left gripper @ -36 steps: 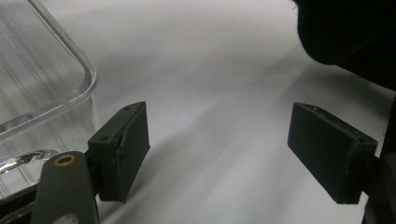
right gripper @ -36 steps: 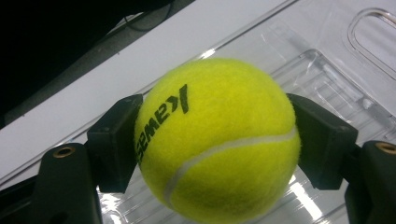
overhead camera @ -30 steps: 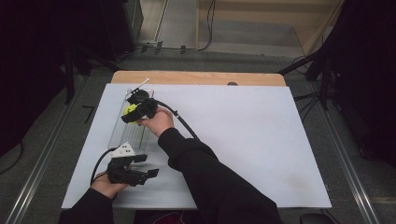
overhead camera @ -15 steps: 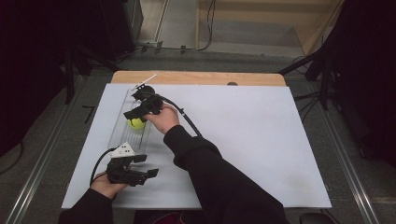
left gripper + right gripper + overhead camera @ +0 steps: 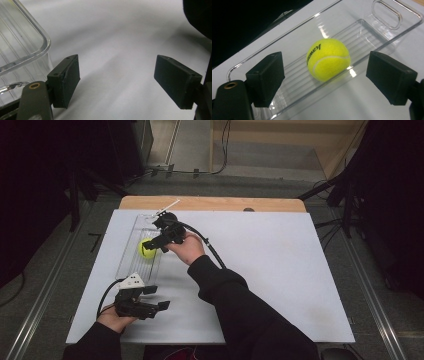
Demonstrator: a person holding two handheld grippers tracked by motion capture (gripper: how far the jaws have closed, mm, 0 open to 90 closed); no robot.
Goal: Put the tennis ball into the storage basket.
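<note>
A yellow tennis ball point(image 5: 146, 248) lies in a long clear plastic tray point(image 5: 129, 266) on the left of the white table. My right gripper point(image 5: 155, 243) hovers just right of the ball with its jaws spread wide. In the right gripper view the ball point(image 5: 328, 60) rests on the ribbed tray floor point(image 5: 372, 32) beyond the two pads, touching neither. My left gripper point(image 5: 157, 298) is open near the table's front left, just past the tray's near end. Its view shows the tray's rounded corner point(image 5: 25, 45) beside the left pad point(image 5: 66, 80), with nothing between the jaws.
A white sheet point(image 5: 280, 270) covers the table, with a wooden strip point(image 5: 210, 202) along the far edge. The right gripper's black cable point(image 5: 212, 251) trails over the sleeve. Dark floor and metal rails surround the table.
The ball was at the right gripper's jaws a second ago and now lies free in the tray. The right gripper has drawn back to the right. The left gripper has stayed put.
</note>
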